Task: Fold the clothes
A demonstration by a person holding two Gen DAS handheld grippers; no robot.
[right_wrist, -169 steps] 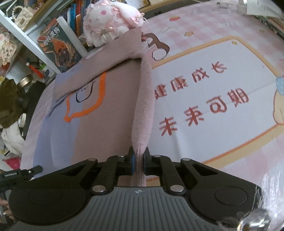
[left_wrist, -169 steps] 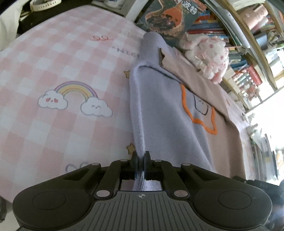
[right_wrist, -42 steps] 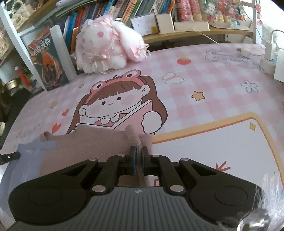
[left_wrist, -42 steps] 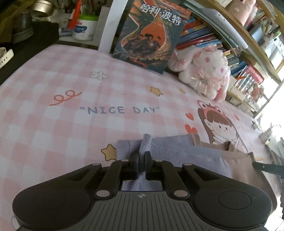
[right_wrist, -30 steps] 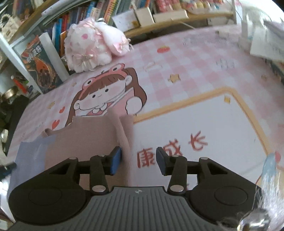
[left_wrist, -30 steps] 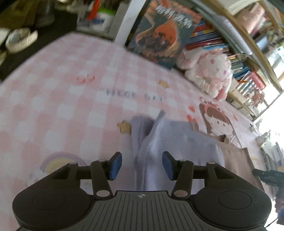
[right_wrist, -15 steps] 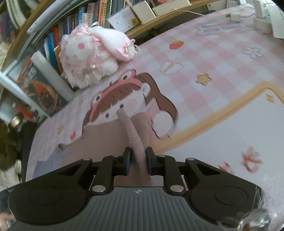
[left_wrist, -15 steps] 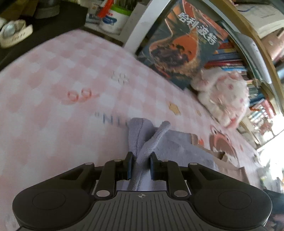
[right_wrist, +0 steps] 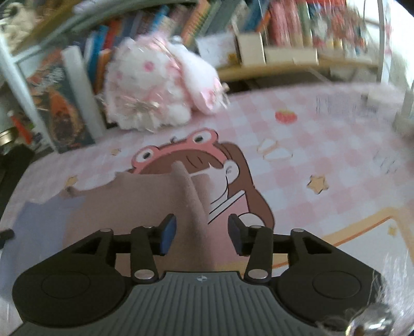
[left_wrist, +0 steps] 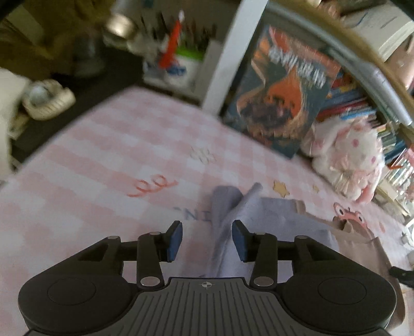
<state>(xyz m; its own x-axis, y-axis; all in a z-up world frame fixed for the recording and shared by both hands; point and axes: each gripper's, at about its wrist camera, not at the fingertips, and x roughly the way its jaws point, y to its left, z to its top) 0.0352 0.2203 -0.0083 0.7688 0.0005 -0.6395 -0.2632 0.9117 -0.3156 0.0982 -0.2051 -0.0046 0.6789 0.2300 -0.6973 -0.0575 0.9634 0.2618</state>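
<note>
The left gripper (left_wrist: 207,239) hangs low over the garment (left_wrist: 279,227), jaws spread wide, a raised lavender ridge of soft knit between them. The right gripper (right_wrist: 202,236) is likewise parted around a dusty-pink ridge. The folded garment lies on the pink checked cartoon mat (left_wrist: 108,165). Beyond the garment, a fluffy plush toy (right_wrist: 155,85) leans against bookshelves (right_wrist: 284,23).

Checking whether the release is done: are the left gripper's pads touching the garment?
Apart. In the left wrist view the left gripper is open; the garment's raised fold stands between the pads with gaps either side.
</note>
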